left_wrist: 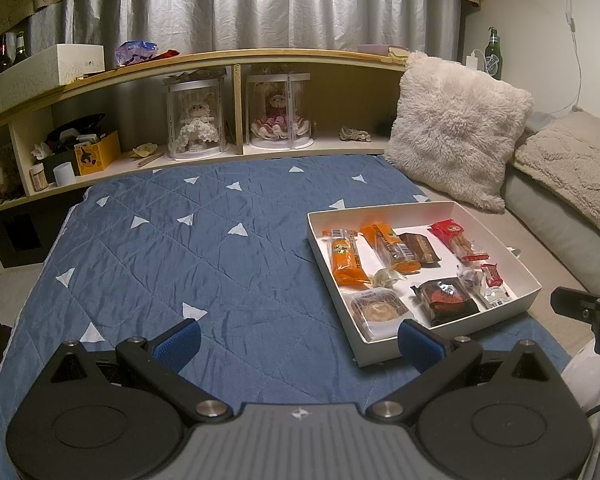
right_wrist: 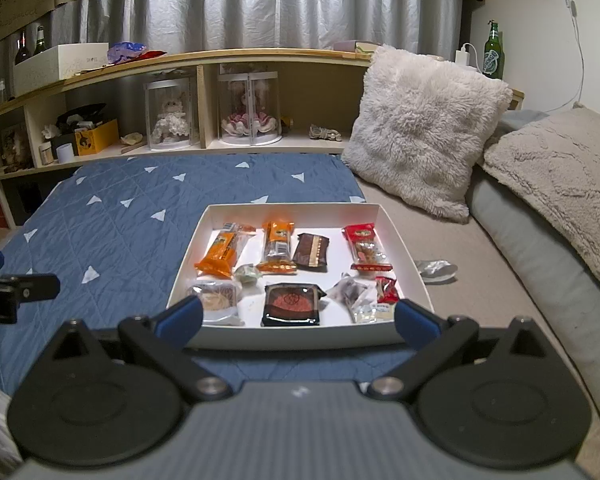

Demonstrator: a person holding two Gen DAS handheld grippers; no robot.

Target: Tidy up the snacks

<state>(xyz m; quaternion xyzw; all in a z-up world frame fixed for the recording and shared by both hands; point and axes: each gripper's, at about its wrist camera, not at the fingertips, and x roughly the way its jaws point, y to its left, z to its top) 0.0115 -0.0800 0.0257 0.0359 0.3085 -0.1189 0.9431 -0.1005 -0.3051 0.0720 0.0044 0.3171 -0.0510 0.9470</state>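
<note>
A shallow white box [left_wrist: 496, 316] [right_wrist: 220, 212] lies on the blue quilt and holds several wrapped snacks: two orange bars [left_wrist: 346, 258] [right_wrist: 222, 252], a brown bar [right_wrist: 311, 252], a red packet [left_wrist: 458, 236] [right_wrist: 366, 246], a dark square pastry pack [left_wrist: 448, 296] [right_wrist: 291, 304] and a round cake in clear wrap [left_wrist: 378, 308] [right_wrist: 216, 298]. My left gripper [left_wrist: 300, 344] is open over the quilt, left of the box's near corner. My right gripper [right_wrist: 298, 322] is open in front of the box's near wall, holding nothing. A silver wrapper [right_wrist: 436, 269] lies outside the box on the right.
The blue quilt [left_wrist: 180, 248] with white triangles covers the bed. A fluffy pillow [left_wrist: 456, 132] [right_wrist: 420, 128] and a beige blanket [right_wrist: 560, 168] sit at the right. A wooden shelf [left_wrist: 228, 60] behind holds doll cases, boxes and bottles.
</note>
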